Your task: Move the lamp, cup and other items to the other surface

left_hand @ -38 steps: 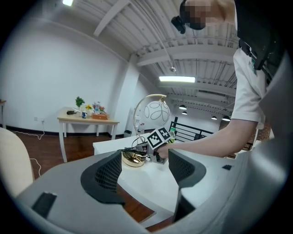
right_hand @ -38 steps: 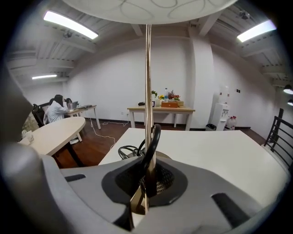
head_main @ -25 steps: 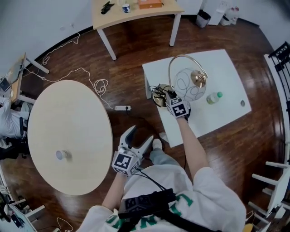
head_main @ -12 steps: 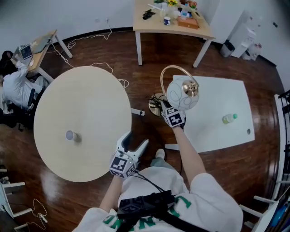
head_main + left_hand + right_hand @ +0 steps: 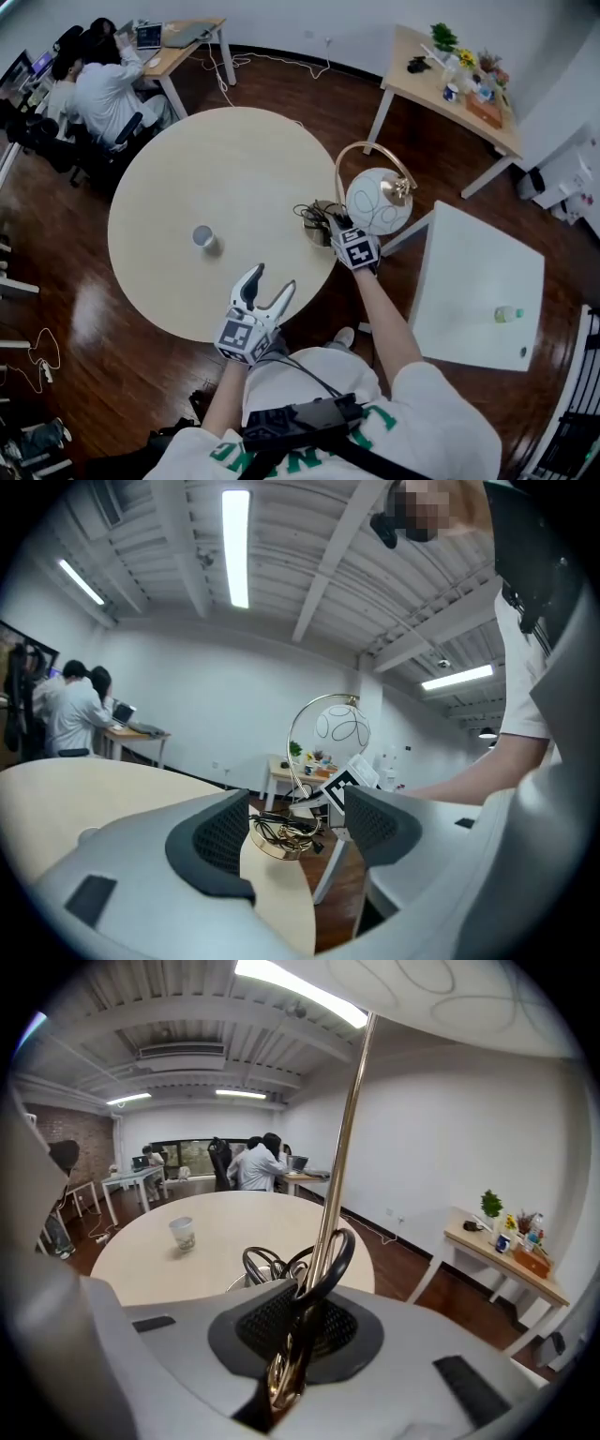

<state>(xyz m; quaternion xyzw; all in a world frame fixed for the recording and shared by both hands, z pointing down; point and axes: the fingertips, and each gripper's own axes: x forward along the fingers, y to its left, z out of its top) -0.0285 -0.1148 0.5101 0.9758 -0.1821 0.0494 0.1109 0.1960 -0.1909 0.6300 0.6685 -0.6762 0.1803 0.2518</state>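
Nearest to the person, the left tool (image 5: pixel 270 281) is hanging free over the near edge of the round desk (image 5: pixel 178 159). Its jaws are standing apart and have just been closing a little, with nothing between them; only the distant lamp base is showing through the gap. I judge this hand is waiting as a spare, ready to steady the load or to fetch the next item. A little farther, the right tool (image 5: pixel 336 225) is clenching the thin golden stem (image 5: pixel 339 1147) of the lamp (image 5: pixel 378 200) low down, just above the base (image 5: pixel 319 223) with its coiled cord. Gripping so low is probably keeping the base under control while the arched stem and the white globe shade are leaning out over the floor. The base is hovering at the right edge of the round desk and seems not yet to be resting on it. Farther on the same desk the cup (image 5: pixel 202 235) is standing upright, well apart from the lamp, so it looks already delivered. To the right, the white desk (image 5: pixel 478 272) is carrying a bottle (image 5: pixel 507 314) and one small dark thing (image 5: pixel 522 352) near its corner, both probably waiting for their turn.
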